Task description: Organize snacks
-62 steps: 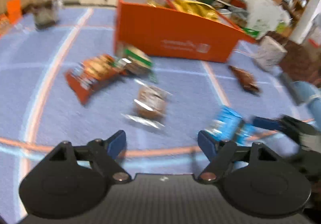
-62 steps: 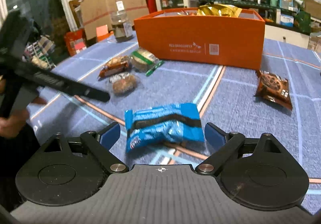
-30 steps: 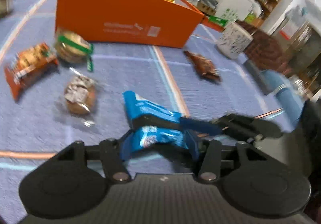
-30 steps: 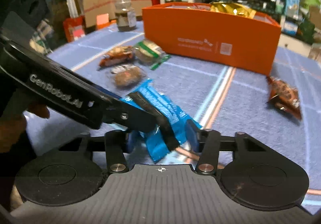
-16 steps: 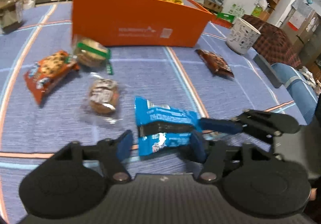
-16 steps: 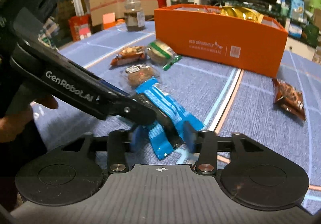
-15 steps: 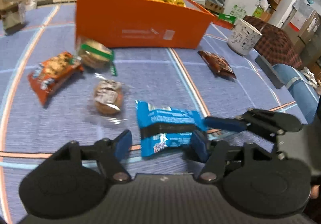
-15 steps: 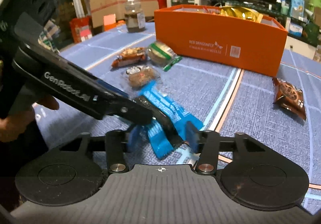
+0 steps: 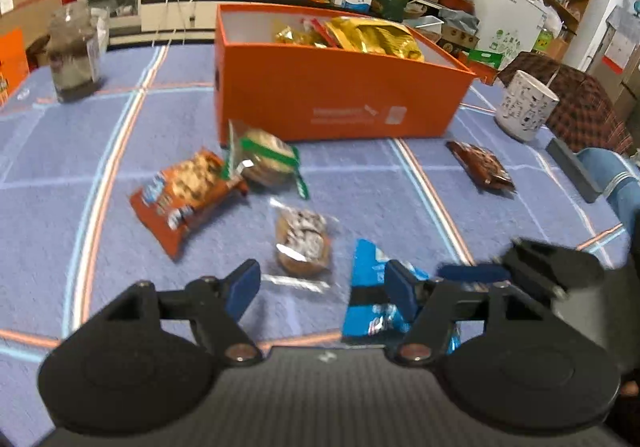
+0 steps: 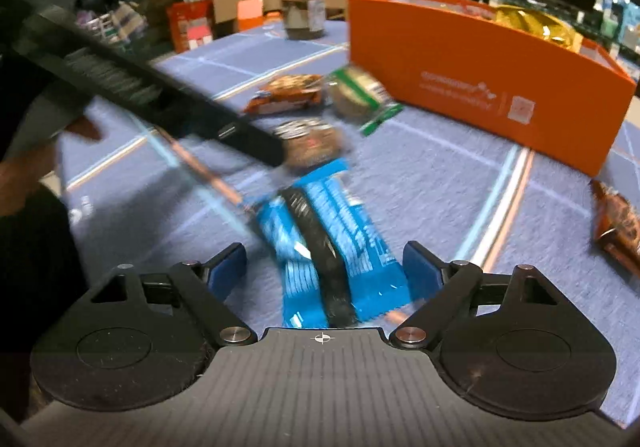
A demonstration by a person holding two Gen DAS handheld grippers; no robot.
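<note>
Right gripper [image 10: 324, 267] gaping, jaws straddling blue snack packet [image 10: 328, 243] lying on blue tablecloth [image 10: 440, 183]. Left gripper [image 9: 320, 283] gaping too, packet sitting beside its right finger. Only left view showing orange box [image 9: 340, 95] interior: gold packets [image 9: 360, 35].

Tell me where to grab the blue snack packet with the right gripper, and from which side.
Probably grip the blue snack packet across its narrow width, near the middle where the dark band runs. It lies flat on the table with its long axis pointing away, between the open fingers of the right gripper, so come straight down from above and close on its two long edges.
</note>
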